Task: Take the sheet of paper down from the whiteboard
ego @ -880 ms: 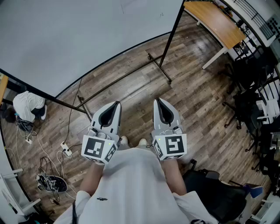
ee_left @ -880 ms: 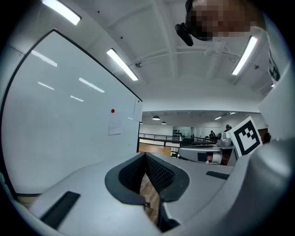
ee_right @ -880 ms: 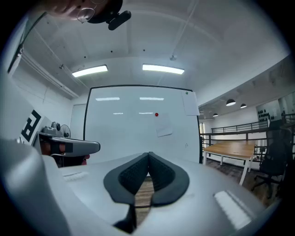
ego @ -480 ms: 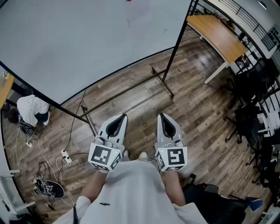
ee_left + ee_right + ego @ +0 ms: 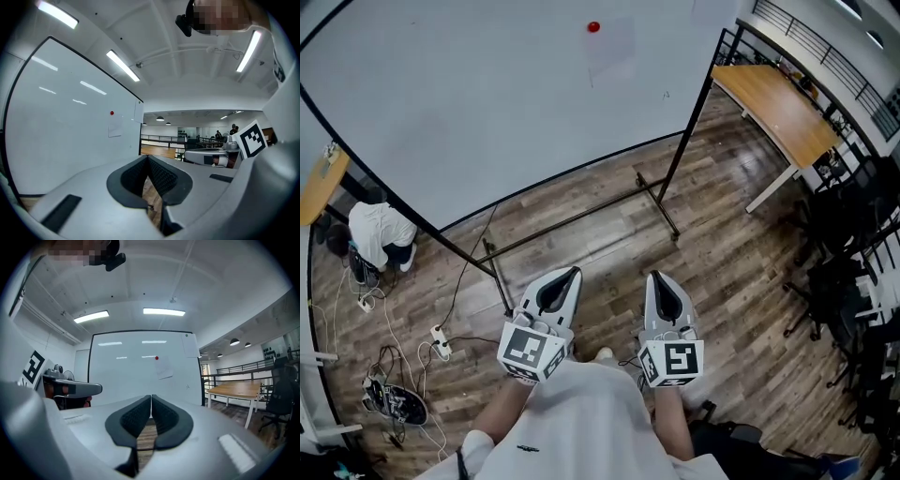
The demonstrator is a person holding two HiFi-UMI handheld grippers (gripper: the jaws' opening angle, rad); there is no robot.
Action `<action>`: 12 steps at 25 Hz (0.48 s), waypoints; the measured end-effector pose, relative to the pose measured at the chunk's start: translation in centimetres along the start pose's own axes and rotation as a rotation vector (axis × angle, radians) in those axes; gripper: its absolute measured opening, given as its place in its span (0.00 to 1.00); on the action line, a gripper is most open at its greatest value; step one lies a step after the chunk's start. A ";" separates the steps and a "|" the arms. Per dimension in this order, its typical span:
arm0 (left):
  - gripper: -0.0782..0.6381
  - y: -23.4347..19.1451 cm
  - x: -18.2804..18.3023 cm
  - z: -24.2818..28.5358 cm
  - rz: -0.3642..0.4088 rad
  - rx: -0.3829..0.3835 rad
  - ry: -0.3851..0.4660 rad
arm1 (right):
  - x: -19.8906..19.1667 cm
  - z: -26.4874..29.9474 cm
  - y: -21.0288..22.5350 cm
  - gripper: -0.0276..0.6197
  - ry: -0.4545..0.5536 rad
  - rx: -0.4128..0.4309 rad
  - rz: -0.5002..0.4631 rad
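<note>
Fingers (image 5: 164,177) shut tight on both my left gripper (image 5: 570,275) and right gripper (image 5: 657,278), nothing between. Sheet of paper (image 5: 611,52) on whiteboard (image 5: 469,112), red magnet (image 5: 593,27) at its top corner, well ahead.

A pale sheet of paper (image 5: 611,52) hangs slightly tilted on the whiteboard (image 5: 469,122), right of its centre, a red magnet (image 5: 593,27) at its upper-left corner.

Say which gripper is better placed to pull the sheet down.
Right, probably: the sheet sits almost straight ahead of the right gripper, off to the side for the left gripper. Both are shut.
</note>
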State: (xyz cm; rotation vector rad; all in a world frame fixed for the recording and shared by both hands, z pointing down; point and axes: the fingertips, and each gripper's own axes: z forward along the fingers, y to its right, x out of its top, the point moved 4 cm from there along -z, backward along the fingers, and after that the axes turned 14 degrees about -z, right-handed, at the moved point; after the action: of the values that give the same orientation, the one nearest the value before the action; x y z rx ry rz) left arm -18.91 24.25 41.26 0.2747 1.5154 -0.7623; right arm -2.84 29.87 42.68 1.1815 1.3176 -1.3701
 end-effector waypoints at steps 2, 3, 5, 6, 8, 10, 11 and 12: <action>0.12 0.2 -0.2 0.0 0.001 0.007 0.011 | -0.3 -0.1 0.4 0.06 0.007 0.010 0.003; 0.12 0.4 -0.3 0.2 0.002 0.012 0.015 | -0.5 0.0 0.7 0.07 0.009 0.017 0.007; 0.12 0.7 -0.7 0.8 0.002 0.021 0.018 | -0.9 0.0 1.5 0.08 0.010 0.033 0.017; 0.12 0.9 -0.8 1.2 0.002 0.025 0.019 | -1.0 0.0 1.9 0.09 0.011 0.039 0.018; 0.12 1.1 -0.9 1.7 -0.001 0.030 0.023 | -1.2 0.1 2.5 0.09 0.010 0.045 0.020; 0.12 1.3 -0.9 2.2 -0.008 0.035 0.028 | -1.4 0.4 3.0 0.09 0.007 0.054 0.020; 0.12 1.3 -0.9 2.6 -0.010 0.036 0.032 | -1.4 0.7 3.2 0.09 0.007 0.058 0.018; 0.12 1.2 -0.7 3.1 -0.011 0.037 0.037 | -1.4 1.1 3.5 0.09 0.009 0.062 0.018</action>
State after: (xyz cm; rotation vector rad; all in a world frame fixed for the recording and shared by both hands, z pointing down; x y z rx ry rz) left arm -15.68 23.50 41.84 0.3099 1.5394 -0.7981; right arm 0.75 28.51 43.43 1.2396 1.2765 -1.4025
